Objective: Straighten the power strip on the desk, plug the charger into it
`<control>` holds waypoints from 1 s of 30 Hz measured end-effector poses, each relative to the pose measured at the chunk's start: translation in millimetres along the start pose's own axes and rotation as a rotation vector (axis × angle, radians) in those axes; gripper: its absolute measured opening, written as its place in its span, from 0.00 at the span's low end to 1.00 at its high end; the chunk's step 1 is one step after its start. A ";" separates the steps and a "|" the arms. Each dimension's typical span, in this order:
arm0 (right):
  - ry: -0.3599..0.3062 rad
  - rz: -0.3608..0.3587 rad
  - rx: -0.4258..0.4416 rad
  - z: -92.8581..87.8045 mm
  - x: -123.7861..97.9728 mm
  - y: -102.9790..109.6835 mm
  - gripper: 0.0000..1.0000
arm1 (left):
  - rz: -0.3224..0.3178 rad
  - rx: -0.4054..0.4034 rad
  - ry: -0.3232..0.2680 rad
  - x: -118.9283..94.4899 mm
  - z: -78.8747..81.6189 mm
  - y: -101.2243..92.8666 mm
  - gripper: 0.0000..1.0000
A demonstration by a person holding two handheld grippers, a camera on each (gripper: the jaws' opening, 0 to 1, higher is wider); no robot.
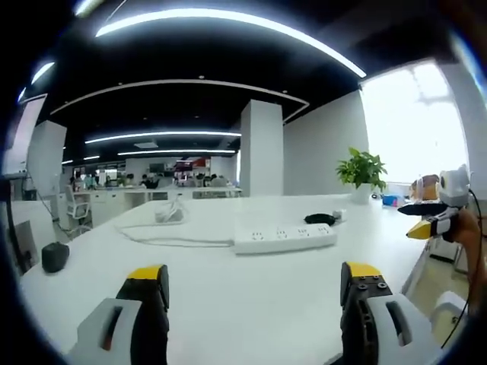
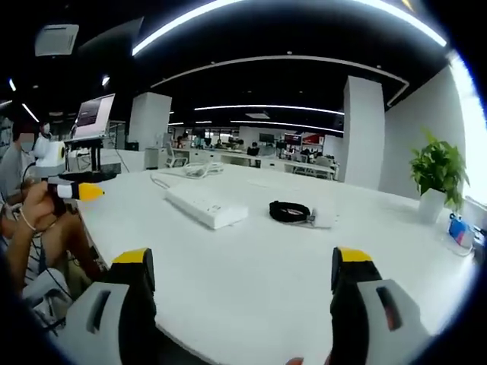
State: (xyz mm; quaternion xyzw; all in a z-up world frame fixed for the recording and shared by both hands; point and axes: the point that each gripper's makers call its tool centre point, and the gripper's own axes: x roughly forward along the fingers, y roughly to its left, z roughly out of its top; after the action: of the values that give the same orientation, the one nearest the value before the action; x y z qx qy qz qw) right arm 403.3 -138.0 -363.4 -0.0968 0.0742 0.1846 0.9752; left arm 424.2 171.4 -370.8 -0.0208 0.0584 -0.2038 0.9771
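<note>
Lying mid-desk (image 1: 251, 304), power strip (image 1: 284, 238), grippers apart

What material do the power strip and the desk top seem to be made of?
The power strip looks like white moulded plastic with a smooth, slightly glossy finish: its edges are rounded and its socket holes look cleanly cut. The desk seems to be a white laminate or painted board, matte to satin, since it shows only soft reflections; the exact material is unclear.

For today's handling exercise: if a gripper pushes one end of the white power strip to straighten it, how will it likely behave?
The power strip looks like a long, rigid bar lying flat, so it should pivot and slide rather than bend or tip. The desk looks smooth, so it may skid easily. Its trailing white cable could drag and resist slightly.
</note>
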 end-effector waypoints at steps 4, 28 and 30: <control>-0.007 0.024 -0.022 13.7 13.1 3.7 0.97 | -0.048 0.038 0.001 14.0 11.7 -2.0 0.96; -0.029 0.119 0.036 32.1 102.2 24.6 1.00 | -0.133 0.033 -0.046 109.4 34.6 0.2 0.99; -0.029 0.112 0.037 31.7 109.7 24.4 1.00 | -0.138 0.033 -0.035 114.6 30.9 0.7 0.99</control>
State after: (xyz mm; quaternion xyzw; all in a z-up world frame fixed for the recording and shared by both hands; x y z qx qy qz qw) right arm 498.6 -71.0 -356.4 -0.0719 0.0688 0.2389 0.9659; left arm 532.5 126.7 -352.3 -0.0124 0.0366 -0.2713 0.9617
